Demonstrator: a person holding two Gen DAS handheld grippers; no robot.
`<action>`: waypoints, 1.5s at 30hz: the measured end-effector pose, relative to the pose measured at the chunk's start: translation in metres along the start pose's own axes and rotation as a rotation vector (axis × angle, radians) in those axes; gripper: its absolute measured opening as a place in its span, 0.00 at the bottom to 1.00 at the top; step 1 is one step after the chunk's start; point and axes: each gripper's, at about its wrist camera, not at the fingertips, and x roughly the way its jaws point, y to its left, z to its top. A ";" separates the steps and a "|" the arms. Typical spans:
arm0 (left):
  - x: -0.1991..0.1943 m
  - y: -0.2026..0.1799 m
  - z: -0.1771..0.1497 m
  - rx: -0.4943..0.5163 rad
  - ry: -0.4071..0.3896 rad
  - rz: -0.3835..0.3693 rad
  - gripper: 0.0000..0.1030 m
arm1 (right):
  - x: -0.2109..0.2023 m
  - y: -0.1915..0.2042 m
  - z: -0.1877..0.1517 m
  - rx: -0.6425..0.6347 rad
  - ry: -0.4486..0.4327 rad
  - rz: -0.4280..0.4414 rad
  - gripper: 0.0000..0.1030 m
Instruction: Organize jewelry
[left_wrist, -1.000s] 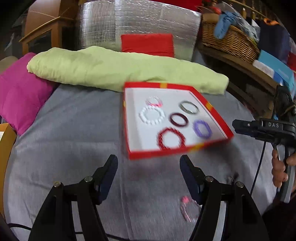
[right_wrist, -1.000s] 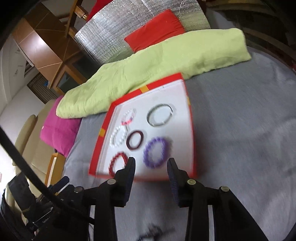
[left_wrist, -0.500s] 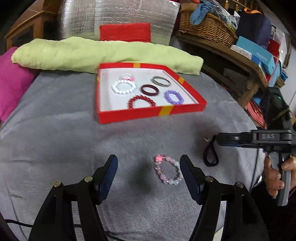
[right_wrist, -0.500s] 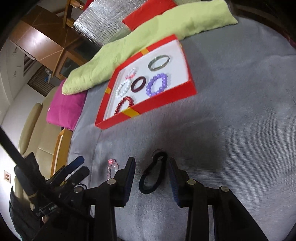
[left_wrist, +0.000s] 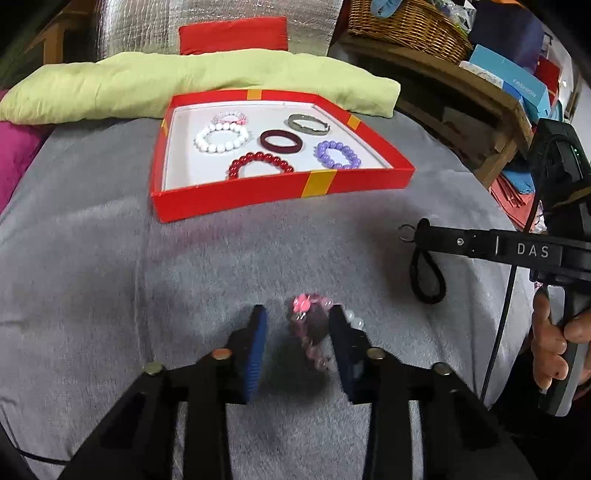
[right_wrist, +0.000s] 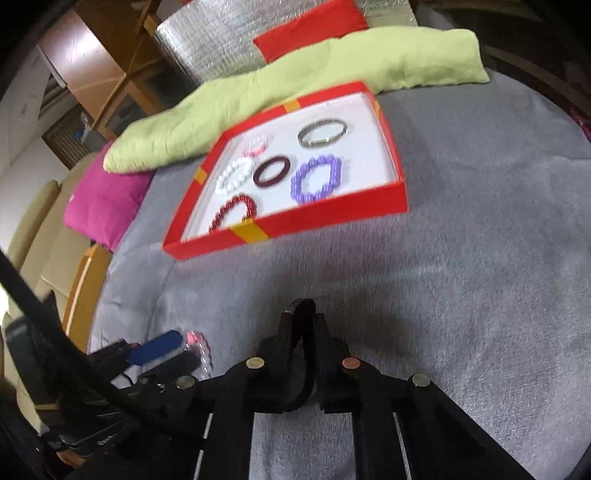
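- A red tray (left_wrist: 280, 192) with a white floor is seen on the grey blanket (left_wrist: 92, 266), its far edge just beside a lime-green cushion (left_wrist: 184, 81).
- Six pieces are counted in the tray: a white bead bracelet (left_wrist: 221, 137), a pink-and-clear bracelet (left_wrist: 229, 119), a maroon bangle (left_wrist: 280, 140), a silver bangle (left_wrist: 308, 122), a red bead bracelet (left_wrist: 260, 164) and a purple bead bracelet (left_wrist: 338, 154). All are lying flat and apart from one another, save that the white and pink pieces are nearly touching.
- The left tongs (left_wrist: 297, 325) are held partly open, low over the blanket. A pink bead bracelet (left_wrist: 308, 328) is seen between the blue-padded fingers (left_wrist: 255, 347), closer to the right-hand finger; contact with that finger cannot be confirmed, and the bracelet is blurred.
- In the right wrist view the same pink bracelet (right_wrist: 201, 350) is seen on the blanket beside the left tongs' blue finger.
- The right tongs (right_wrist: 302, 321) are closed on a black loop band (right_wrist: 303, 310), whose rounded end is protruding past the fingertips.
- In the left wrist view the black loop band (left_wrist: 424, 273) is seen at the tip of the right tongs (left_wrist: 421, 230), hanging down toward the blanket; a small metal ring (left_wrist: 406, 232) is noted at that tip.
- The right hand (left_wrist: 554, 347) is wrapped around the tool's handle.
- A magenta cushion (right_wrist: 103, 199) is recorded left of the tray, and a wicker basket (left_wrist: 402, 26) on a wooden shelf behind.
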 end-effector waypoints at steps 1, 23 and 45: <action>0.001 -0.001 0.000 0.004 0.003 -0.001 0.18 | -0.002 -0.001 0.001 0.009 -0.011 0.003 0.11; -0.005 0.021 0.014 -0.071 -0.077 0.081 0.07 | -0.001 -0.008 0.002 0.081 -0.024 0.031 0.15; -0.003 0.025 0.013 -0.098 -0.040 0.129 0.54 | -0.001 -0.016 0.003 0.114 0.003 -0.042 0.25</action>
